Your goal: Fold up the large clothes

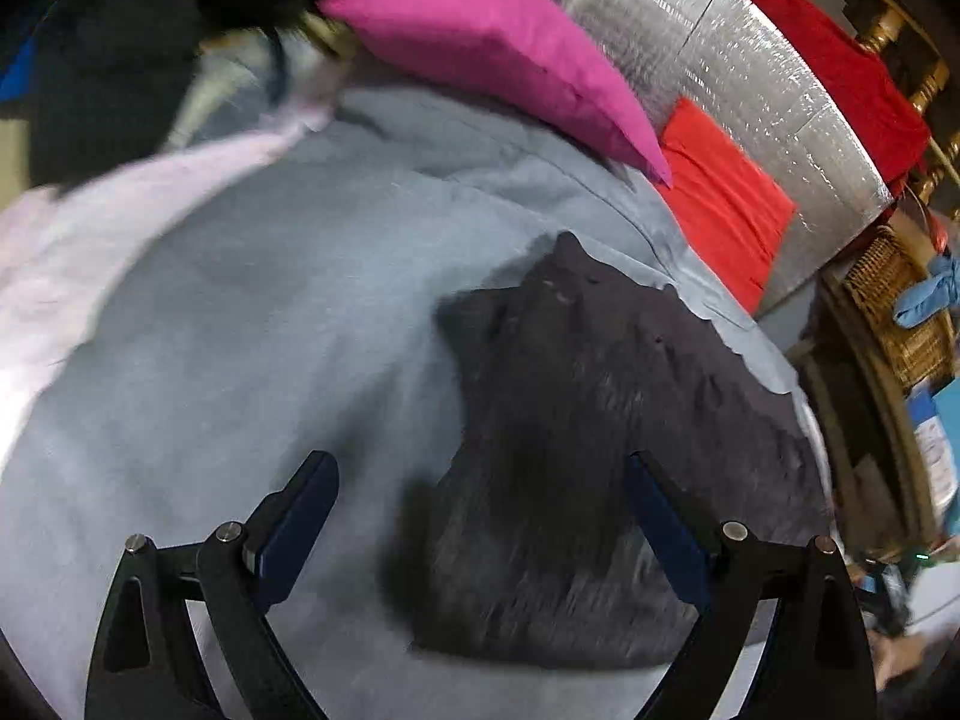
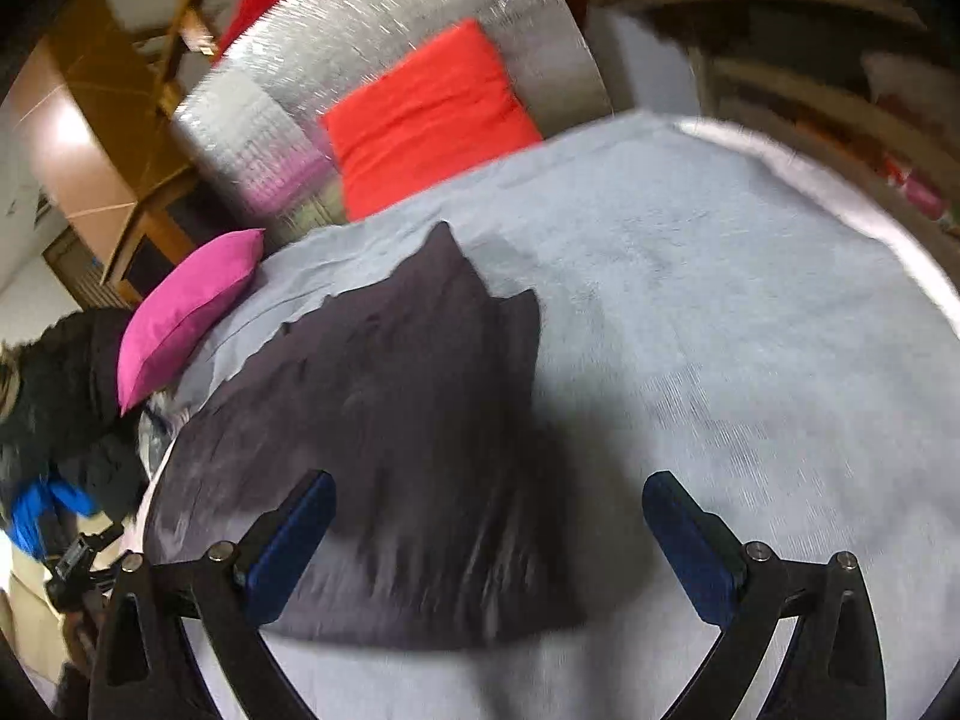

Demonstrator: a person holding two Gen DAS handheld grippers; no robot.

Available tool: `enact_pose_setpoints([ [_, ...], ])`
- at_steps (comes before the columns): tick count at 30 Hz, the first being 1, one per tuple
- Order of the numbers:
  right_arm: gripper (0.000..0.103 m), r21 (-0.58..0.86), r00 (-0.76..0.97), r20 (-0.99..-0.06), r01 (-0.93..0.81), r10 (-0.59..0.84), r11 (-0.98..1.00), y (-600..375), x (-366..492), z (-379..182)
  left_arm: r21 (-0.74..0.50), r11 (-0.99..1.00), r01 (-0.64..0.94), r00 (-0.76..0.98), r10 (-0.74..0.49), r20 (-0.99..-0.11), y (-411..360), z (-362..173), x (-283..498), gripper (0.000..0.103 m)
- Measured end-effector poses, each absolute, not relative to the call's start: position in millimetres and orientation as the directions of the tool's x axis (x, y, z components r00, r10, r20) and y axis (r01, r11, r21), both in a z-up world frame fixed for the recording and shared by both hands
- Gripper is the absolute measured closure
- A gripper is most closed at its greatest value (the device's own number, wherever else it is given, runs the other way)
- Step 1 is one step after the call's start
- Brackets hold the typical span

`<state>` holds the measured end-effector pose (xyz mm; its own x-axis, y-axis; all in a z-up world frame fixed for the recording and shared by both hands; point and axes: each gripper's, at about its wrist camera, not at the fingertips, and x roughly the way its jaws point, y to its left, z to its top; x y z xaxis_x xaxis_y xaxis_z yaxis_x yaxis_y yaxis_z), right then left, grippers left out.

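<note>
On the blue bed sheet point(image 1: 240, 360) lies the dark garment point(image 1: 570, 420), folded into a compact bundle. I hold left gripper point(image 1: 480, 516) and right gripper point(image 2: 489, 534) above it, jaws apart, empty. I judge folding nearly complete; tidying may remain.

Right hand-held gripper point(image 2: 486, 531) spread wide above bed's pale blue sheet point(image 2: 720, 330). Folded dark grey garment point(image 2: 384, 420) lies flat beneath its left finger. Magenta pillow point(image 2: 186, 312), red cushion point(image 2: 426, 114) behind.
</note>
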<state>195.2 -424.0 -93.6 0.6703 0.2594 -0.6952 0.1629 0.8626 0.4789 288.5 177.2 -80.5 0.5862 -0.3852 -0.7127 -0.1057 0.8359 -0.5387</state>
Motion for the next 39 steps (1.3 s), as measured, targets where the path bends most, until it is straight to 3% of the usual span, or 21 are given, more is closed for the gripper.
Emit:
enact_pose_setpoints([
  [7, 0.000, 0.593, 0.569, -0.705, 0.146, 0.424, 0.792, -435, 268, -122, -0.576, 0.815, -0.063, 0.503, -0.472, -0.724, 161, -95, 348, 0.007],
  [11, 0.001, 0.579, 0.529, -0.720, 0.100, 0.449, 0.810, -423, 282, -127, -0.570, 0.820, -0.051, 0.435, -0.496, -0.752, 152, -108, 366, 0.007],
  [12, 0.002, 0.599, 0.528, -0.704, 0.081, 0.476, 0.797, -420, 283, -125, -0.569, 0.821, -0.046, 0.419, -0.501, -0.757, 150, -111, 370, 0.008],
  [14, 0.023, 0.605, 0.503, -0.702, 0.047, 0.504, 0.795, -412, 286, -121, -0.580, 0.814, -0.035, 0.421, -0.515, -0.747, 148, -113, 372, 0.008],
  [17, 0.024, 0.558, 0.462, -0.747, 0.045, 0.478, 0.829, -404, 292, -128, -0.598, 0.801, -0.024, 0.410, -0.538, -0.737, 141, -116, 378, 0.008],
  [22, 0.020, 0.620, 0.486, -0.710, 0.087, 0.510, 0.780, -408, 298, -135, -0.560, 0.828, 0.005, 0.390, -0.518, -0.762, 127, -117, 385, 0.008],
  [23, 0.021, 0.604, 0.476, -0.723, 0.082, 0.501, 0.793, -404, 300, -135, -0.550, 0.835, 0.010, 0.389, -0.510, -0.768, 124, -117, 385, 0.009],
  [24, 0.022, 0.589, 0.469, -0.734, 0.076, 0.492, 0.805, -401, 302, -135, -0.518, 0.855, 0.022, 0.387, -0.485, -0.785, 120, -116, 386, 0.025],
  [25, 0.029, 0.575, 0.455, -0.745, 0.067, 0.488, 0.815, -396, 305, -133, -0.486, 0.873, 0.038, 0.384, -0.462, -0.799, 115, -115, 386, 0.033],
  [26, 0.050, 0.584, 0.441, -0.743, 0.062, 0.503, 0.810, -396, 306, -132, -0.486, 0.873, 0.046, 0.378, -0.465, -0.801, 112, -114, 387, 0.045],
  [27, 0.058, 0.591, 0.430, -0.742, 0.061, 0.514, 0.804, -395, 307, -131, -0.492, 0.870, 0.044, 0.374, -0.471, -0.799, 110, -113, 389, 0.054],
  [30, 0.071, 0.560, 0.424, -0.758, 0.033, 0.496, 0.828, -388, 308, -123, -0.472, 0.880, 0.054, 0.375, -0.456, -0.807, 103, -104, 391, 0.072],
  [33, 0.076, 0.550, 0.427, -0.761, 0.026, 0.488, 0.835, -386, 308, -116, -0.417, 0.906, 0.068, 0.393, -0.409, -0.824, 90, -93, 394, 0.079],
  [36, 0.078, 0.532, 0.425, -0.770, 0.019, 0.475, 0.846, -384, 309, -110, -0.402, 0.913, 0.070, 0.400, -0.395, -0.827, 86, -89, 393, 0.080],
  [37, 0.078, 0.528, 0.419, -0.775, 0.020, 0.472, 0.849, -383, 310, -110, -0.400, 0.914, 0.070, 0.392, -0.394, -0.831, 87, -92, 393, 0.078],
  [39, 0.075, 0.532, 0.403, -0.783, 0.042, 0.473, 0.845, -384, 312, -118, -0.393, 0.918, 0.057, 0.383, -0.384, -0.840, 93, -97, 394, 0.064],
])
